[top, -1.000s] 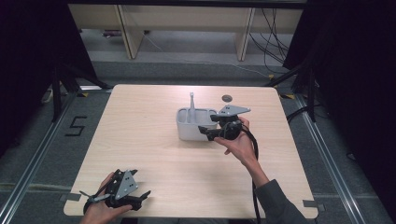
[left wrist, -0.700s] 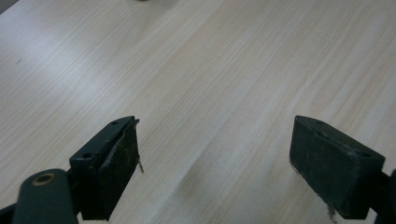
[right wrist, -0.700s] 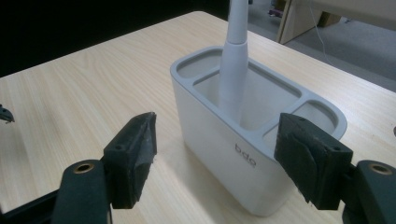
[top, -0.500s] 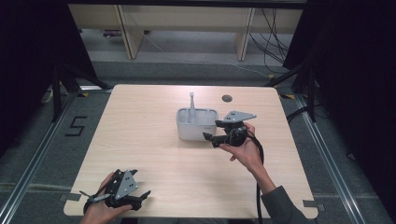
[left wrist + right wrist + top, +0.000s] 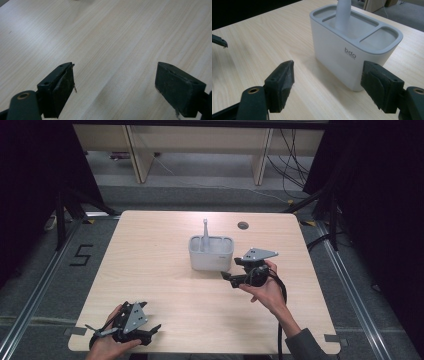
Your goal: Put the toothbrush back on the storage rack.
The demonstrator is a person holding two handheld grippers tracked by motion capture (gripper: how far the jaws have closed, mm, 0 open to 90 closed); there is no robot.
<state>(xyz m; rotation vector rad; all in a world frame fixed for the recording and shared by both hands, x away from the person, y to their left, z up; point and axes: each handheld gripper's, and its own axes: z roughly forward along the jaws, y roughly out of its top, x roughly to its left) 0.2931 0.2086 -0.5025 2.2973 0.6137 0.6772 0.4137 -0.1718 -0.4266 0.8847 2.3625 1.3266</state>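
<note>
A pale wooden table (image 5: 165,265) with a light grain is seen from above. Near its middle stands a white plastic rectangular caddy (image 5: 211,253), marked "bdo" on one side, its grey rim divided into compartments. A slim pale grey handle (image 5: 205,229) rises upright from the middle compartment. Just beside the caddy the right gripper (image 5: 227,276) is held with its jaws spread wide and empty. At the near left edge the left gripper (image 5: 152,330) is likewise held open above bare wood.
</note>
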